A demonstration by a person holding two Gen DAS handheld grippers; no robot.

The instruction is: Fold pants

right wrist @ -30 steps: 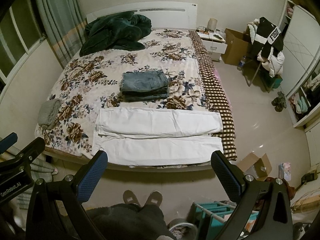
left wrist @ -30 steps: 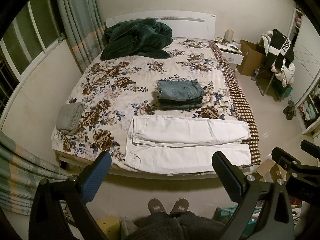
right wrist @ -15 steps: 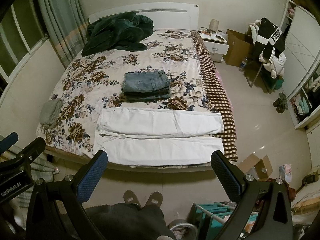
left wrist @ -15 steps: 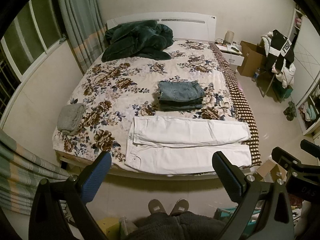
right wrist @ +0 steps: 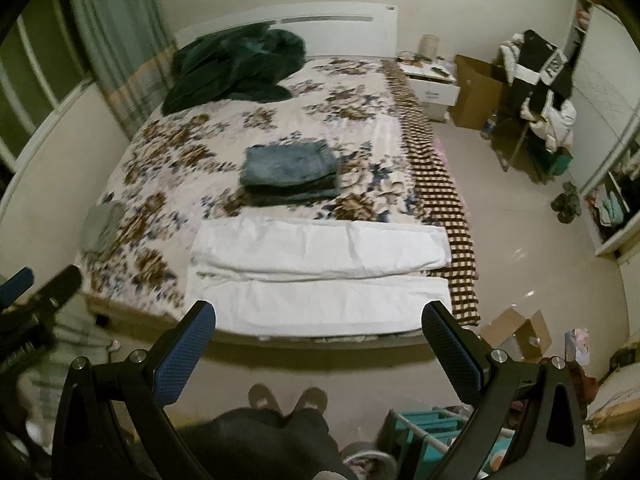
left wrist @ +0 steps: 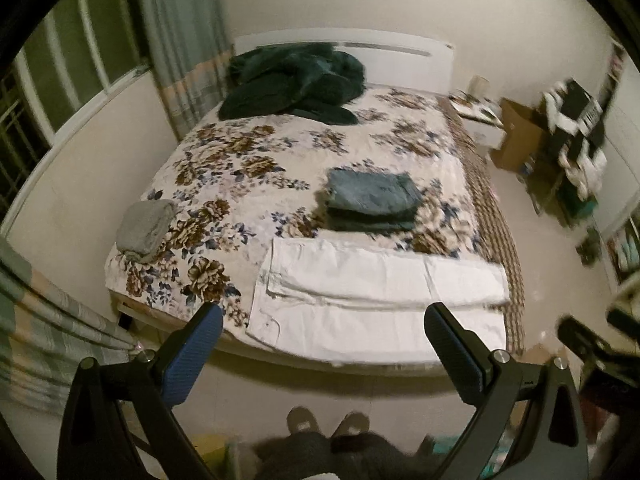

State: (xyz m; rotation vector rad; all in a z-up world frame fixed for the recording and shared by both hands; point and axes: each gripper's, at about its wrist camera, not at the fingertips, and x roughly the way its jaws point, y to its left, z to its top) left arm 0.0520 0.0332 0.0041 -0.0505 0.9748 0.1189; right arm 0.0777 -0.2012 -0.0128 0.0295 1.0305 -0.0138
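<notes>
Left wrist view: left gripper spread wide, empty, above floor | white pants flat along bed edge, lower centre | folded jeans just behind | grey cloth left | green blanket top | right gripper also wide apart, empty | slippers bottom centre.

Dim, yellowish indoor light, both views smeared by motion blur, fisheye-bent and black at the corners

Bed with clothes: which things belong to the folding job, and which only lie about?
Job: white pants; left gripper; right gripper, both open.

Lying about: folded jeans stack; dark green blanket; grey cloth; cardboard box.
</notes>
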